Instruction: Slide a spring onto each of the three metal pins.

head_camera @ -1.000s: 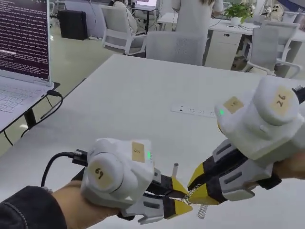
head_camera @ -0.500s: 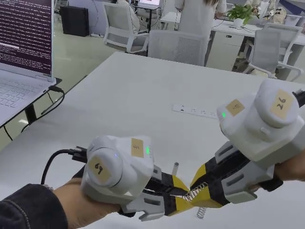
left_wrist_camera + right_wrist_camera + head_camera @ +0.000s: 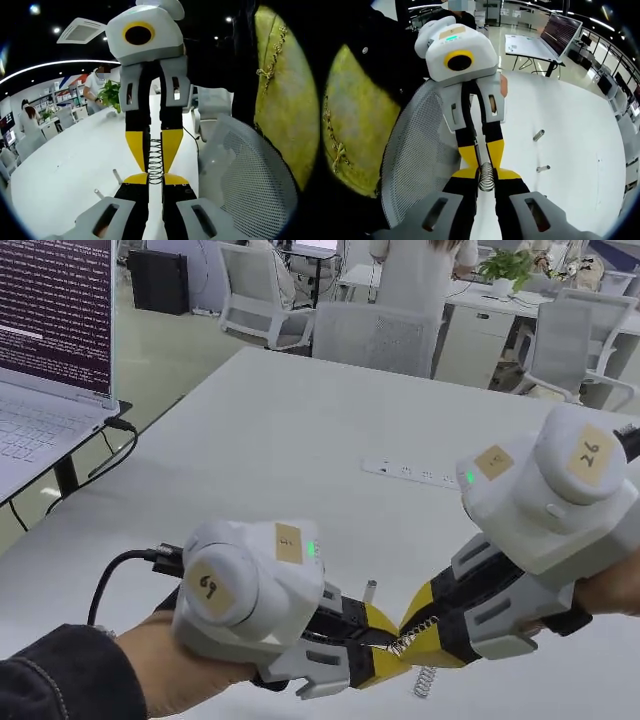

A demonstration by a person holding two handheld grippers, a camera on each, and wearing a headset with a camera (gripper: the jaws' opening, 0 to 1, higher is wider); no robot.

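Threading looked to be the step in hand. The spring [image 3: 155,155] ran tip to tip between the two grippers, held in the air over the near part of the surface [image 3: 300,440]. The right gripper [image 3: 486,175] had its jaws closed almost fully on one end of that spring, with the coils pinched between the yellow tips. The left gripper [image 3: 155,181] faced it head-on, jaws drawn in to a narrow slit around what I judged to be a thin grey pin [image 3: 477,150]. The spring's other end reached right into that slit, so the coils seemed to be part way along the pin.

The next move would call for keeping both tools in one line and easing the spring further down the pin, without letting it buckle or jump free.

Just on the far side of the jaws a standing pin [image 3: 369,590] was upright on the surface and bare. A loose spring [image 3: 425,680] lay on the surface just to the near side of the right gripper's jaws. At the far left a laptop [image 3: 50,350] sat open.
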